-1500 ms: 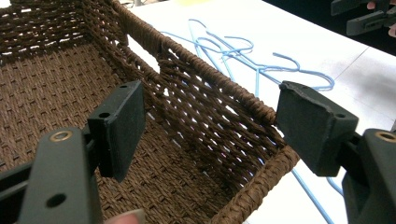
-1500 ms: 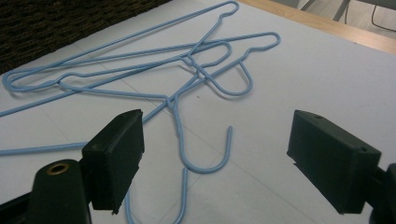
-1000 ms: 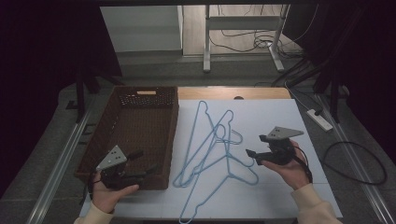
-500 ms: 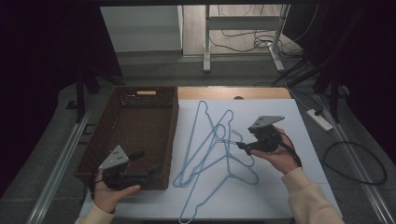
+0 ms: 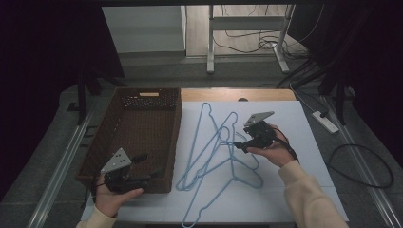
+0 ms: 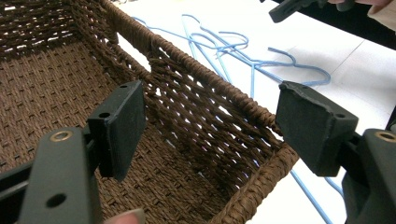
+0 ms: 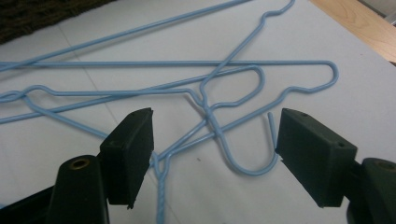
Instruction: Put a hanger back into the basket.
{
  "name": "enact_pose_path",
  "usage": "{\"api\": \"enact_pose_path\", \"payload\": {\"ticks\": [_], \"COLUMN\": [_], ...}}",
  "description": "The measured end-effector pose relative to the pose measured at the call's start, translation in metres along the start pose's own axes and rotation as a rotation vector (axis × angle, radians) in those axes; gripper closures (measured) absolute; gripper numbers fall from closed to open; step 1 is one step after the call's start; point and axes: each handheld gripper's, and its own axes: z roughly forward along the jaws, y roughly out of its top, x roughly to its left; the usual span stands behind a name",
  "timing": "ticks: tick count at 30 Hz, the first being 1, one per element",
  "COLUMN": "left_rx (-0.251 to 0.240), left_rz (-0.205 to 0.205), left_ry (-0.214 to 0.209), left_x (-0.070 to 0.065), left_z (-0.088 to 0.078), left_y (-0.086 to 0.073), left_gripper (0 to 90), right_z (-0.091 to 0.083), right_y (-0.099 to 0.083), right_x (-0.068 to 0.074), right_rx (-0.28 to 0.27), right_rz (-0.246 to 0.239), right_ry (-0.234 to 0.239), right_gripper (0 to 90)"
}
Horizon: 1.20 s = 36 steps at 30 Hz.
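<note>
Your right gripper (image 7: 212,154) has just been closing but stands wide, nothing pinched; the blue wire hanger's hook (image 7: 252,149) lies between its jaws on the white tabletop (image 5: 304,123). Left gripper (image 6: 210,135) gapes at the wicker basket (image 5: 142,123) corner, farther off.

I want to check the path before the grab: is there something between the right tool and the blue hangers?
Nothing visible blocks it. The right tool is open just above the blue hangers, with a hook lying between its jaws. The hangers are tangled, crossing one another on the white sheet, so one may drag others.
</note>
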Motion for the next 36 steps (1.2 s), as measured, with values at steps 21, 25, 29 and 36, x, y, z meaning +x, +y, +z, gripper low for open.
{"api": "enact_pose_path", "payload": {"ticks": [21, 25, 29, 36], "left_rx": [0.004, 0.005, 0.004, 0.002], "left_rz": [0.002, 0.003, 0.001, 0.004], "left_ry": [-0.005, -0.005, -0.007, -0.007], "left_x": [0.001, 0.001, 0.001, 0.000], "left_z": [0.001, 0.001, 0.001, 0.000], "left_y": [-0.001, -0.001, -0.001, 0.000], "left_gripper": [25.3, 25.3, 25.3, 25.3], "right_z": [0.075, 0.087, 0.093, 0.095], "right_y": [0.015, 0.016, 0.018, 0.023], "right_x": [-0.012, -0.012, -0.011, -0.013], "right_rx": [0.212, 0.260, 0.290, 0.319], "right_rz": [-0.120, -0.163, -0.188, -0.215], "right_ry": [0.102, 0.113, 0.126, 0.167], "right_gripper": [49.8, 56.8, 63.5, 77.2]}}
